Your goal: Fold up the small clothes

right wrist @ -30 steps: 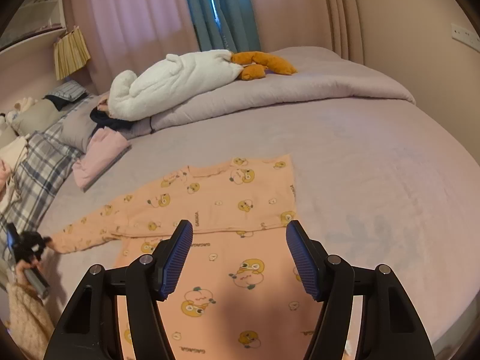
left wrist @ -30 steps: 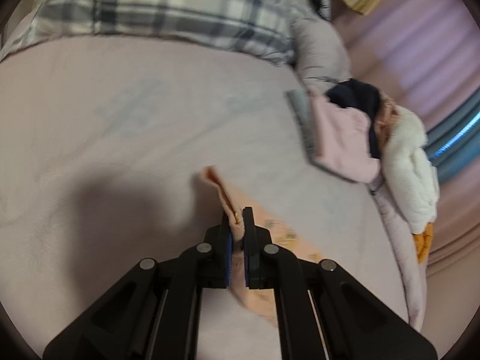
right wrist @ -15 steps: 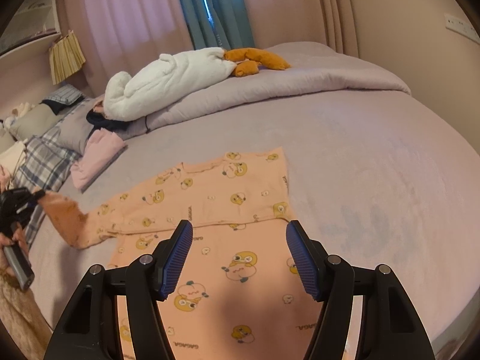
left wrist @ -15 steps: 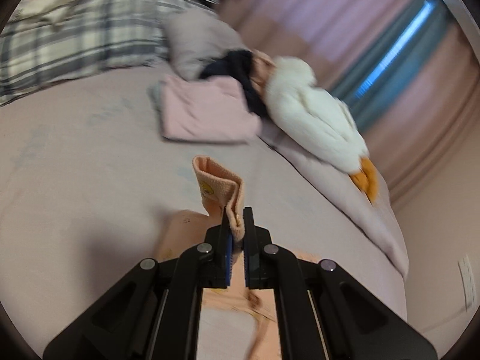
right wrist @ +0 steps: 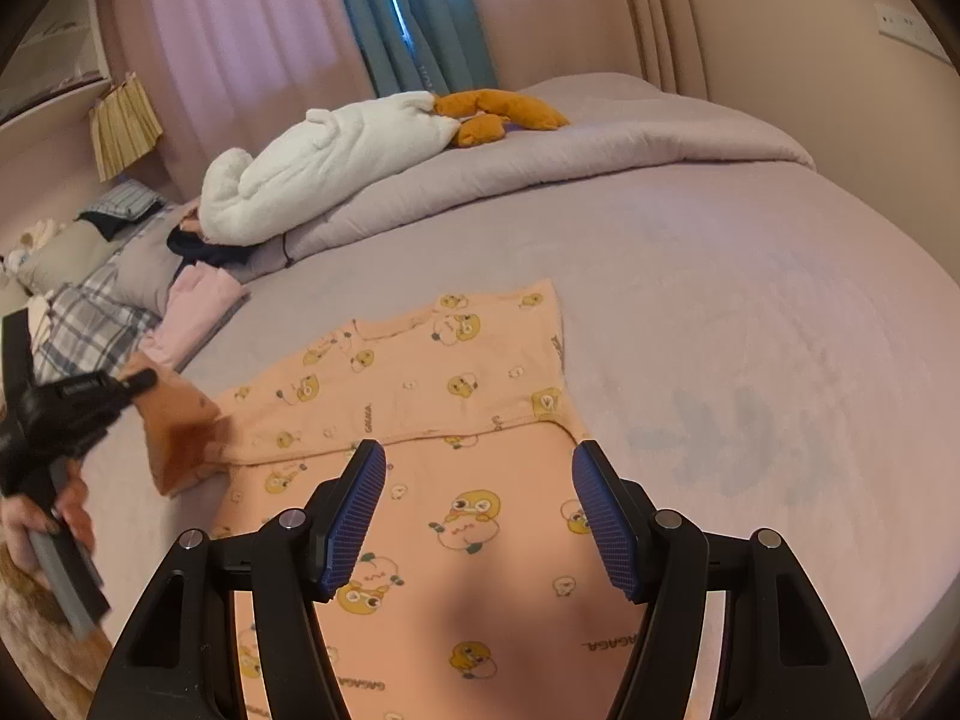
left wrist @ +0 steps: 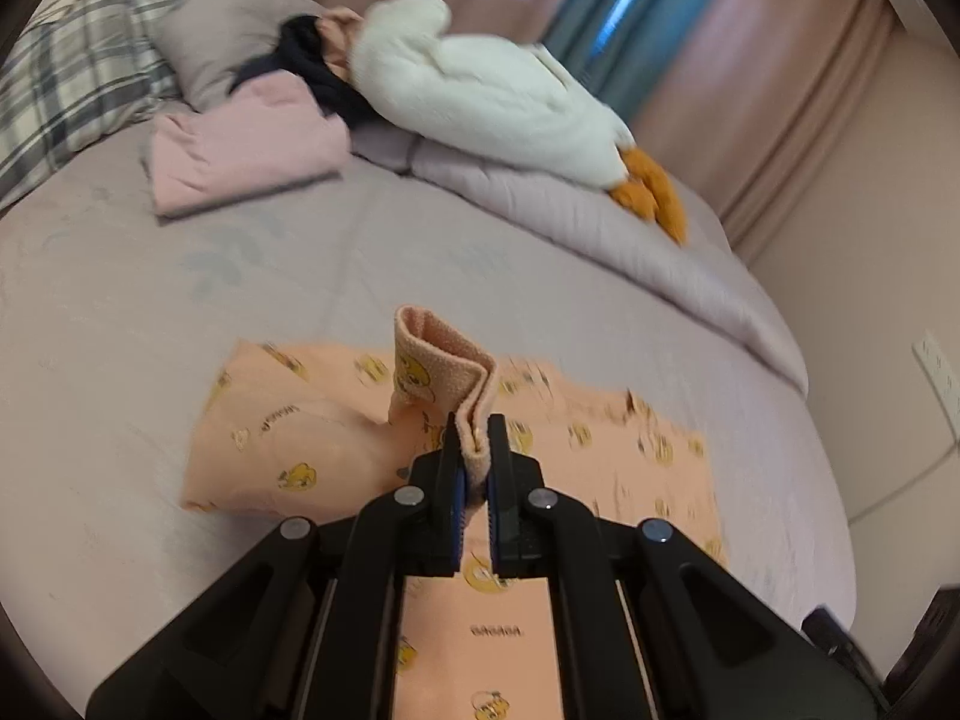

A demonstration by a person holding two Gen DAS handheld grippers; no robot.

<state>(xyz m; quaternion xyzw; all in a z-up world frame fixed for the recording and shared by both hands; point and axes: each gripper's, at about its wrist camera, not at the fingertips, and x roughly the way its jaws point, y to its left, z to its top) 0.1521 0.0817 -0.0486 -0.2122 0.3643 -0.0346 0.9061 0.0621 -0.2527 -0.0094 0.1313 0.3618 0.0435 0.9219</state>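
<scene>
The bed (right wrist: 750, 312) carries the peach pajama top (right wrist: 420, 384), spread flat in the middle of the lilac cover, its body running toward the right gripper. The step in hand looks like folding the left sleeve (left wrist: 444, 378) inward across the chest. To do it well, the cuff should travel low and level over the top, land square on the body with the fold line along the side seam, and be let go only once the cloth lies flat, so no ridge forms at the shoulder. The left gripper (left wrist: 474, 438) has its jaws clamped on the sleeve cuff, lifted above the top. The right gripper (right wrist: 477, 498) hovers over the hem, jaws wide apart, holding nothing.
</scene>
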